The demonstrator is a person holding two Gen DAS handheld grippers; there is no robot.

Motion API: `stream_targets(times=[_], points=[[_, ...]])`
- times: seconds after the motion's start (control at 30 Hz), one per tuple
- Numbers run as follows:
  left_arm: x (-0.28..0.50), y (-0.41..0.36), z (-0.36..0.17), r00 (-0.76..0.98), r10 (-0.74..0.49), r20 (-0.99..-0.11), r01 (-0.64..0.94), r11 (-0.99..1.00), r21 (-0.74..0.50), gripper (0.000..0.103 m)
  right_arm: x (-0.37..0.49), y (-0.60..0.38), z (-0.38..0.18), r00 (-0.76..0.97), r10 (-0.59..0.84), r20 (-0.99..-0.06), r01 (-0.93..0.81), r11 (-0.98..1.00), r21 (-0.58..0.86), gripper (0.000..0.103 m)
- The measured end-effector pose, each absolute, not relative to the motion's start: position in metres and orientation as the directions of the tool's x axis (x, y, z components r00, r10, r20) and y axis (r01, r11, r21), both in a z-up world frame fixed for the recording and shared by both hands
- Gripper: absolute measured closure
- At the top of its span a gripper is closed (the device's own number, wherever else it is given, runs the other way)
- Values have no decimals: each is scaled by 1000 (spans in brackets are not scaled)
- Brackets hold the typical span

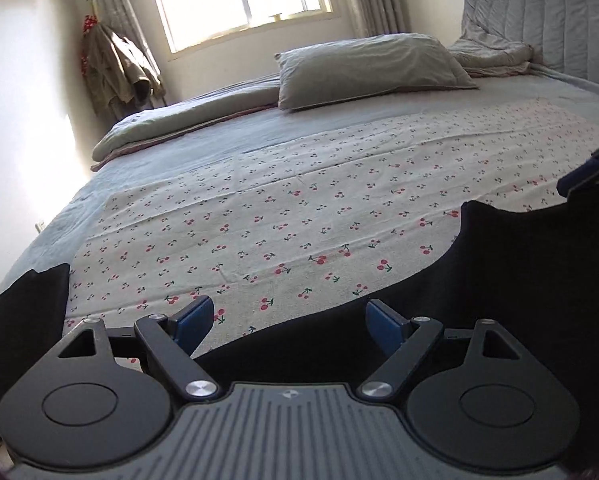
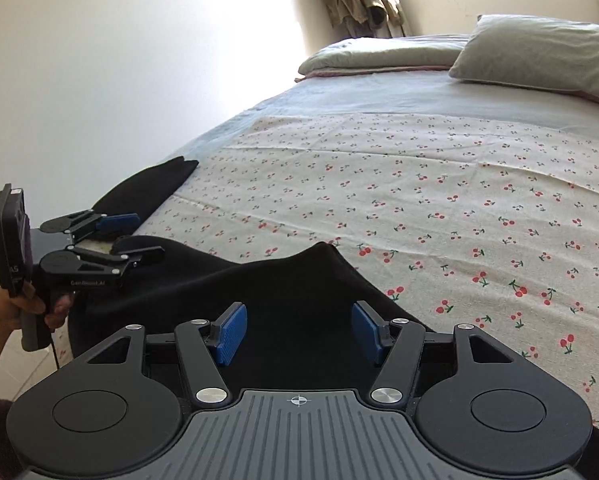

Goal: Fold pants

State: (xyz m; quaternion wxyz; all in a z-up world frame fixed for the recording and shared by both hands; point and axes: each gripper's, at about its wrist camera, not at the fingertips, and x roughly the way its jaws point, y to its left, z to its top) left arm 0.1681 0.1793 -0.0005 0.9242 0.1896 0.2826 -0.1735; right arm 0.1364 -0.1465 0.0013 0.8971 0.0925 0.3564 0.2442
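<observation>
Black pants [image 1: 519, 280] lie along the near edge of the bed on a cherry-print sheet [image 1: 299, 200]. They also show in the right wrist view [image 2: 291, 292], with one end [image 2: 155, 188] reaching toward the bed's left edge. My left gripper [image 1: 289, 326] is open, its jaws straddling the pants' near edge; it also shows from the side in the right wrist view [image 2: 137, 238]. My right gripper [image 2: 299, 334] is open over the raised black fabric. Its tip shows at the right edge of the left wrist view [image 1: 591, 176].
A grey pillow [image 1: 363, 68] and a folded grey blanket [image 1: 179, 128] lie at the back of the bed. A padded headboard [image 1: 547, 16] stands at the right. Clothes [image 1: 115, 68] hang by the window. A white wall [image 2: 119, 60] runs along the bed's left side.
</observation>
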Motion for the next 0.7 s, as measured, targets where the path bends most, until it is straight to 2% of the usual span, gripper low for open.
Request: stream_targets(times=[0.1,0.33,0.37,0.4,0.43,0.47,0.5,0.57,0.63,0.7], points=[[194,192,-8,716,-261,-648,499,840,213,17,160,-144,-8,620,511,-596,-336,859,387,44],[238,219,-23,537,-347,-769,556,831,13,18,199,-131,-25,605,539,-587,-281,833,476,44],[240,220,-26,515,-354,-781,557,830,-8,30,203,-129,-27,605,536,-589,-273,834,479,45],[239,219,-28,495,-367,-788,566,824,-28,53,204,-127,-29,606,532,-591,-265,836,481,49],[235,218,-30,489,-386,-782,574,818,-44,71,206,-125,-31,605,533,-592,-262,835,484,55],[230,216,-31,502,-391,-772,571,820,-44,89,206,-123,-32,600,537,-593,-266,833,484,72],[221,212,-31,540,-376,-753,561,828,-12,91,206,-121,-32,607,528,-594,-266,839,474,86],[199,202,-33,646,-326,-690,532,841,100,94,201,-118,-32,647,487,-588,-265,865,425,96],[187,201,-36,730,-278,-624,456,878,143,94,197,-114,-33,682,445,-580,-256,889,381,100],[192,204,-42,765,-237,-599,373,921,111,94,197,-108,-35,706,399,-585,-236,911,337,101]])
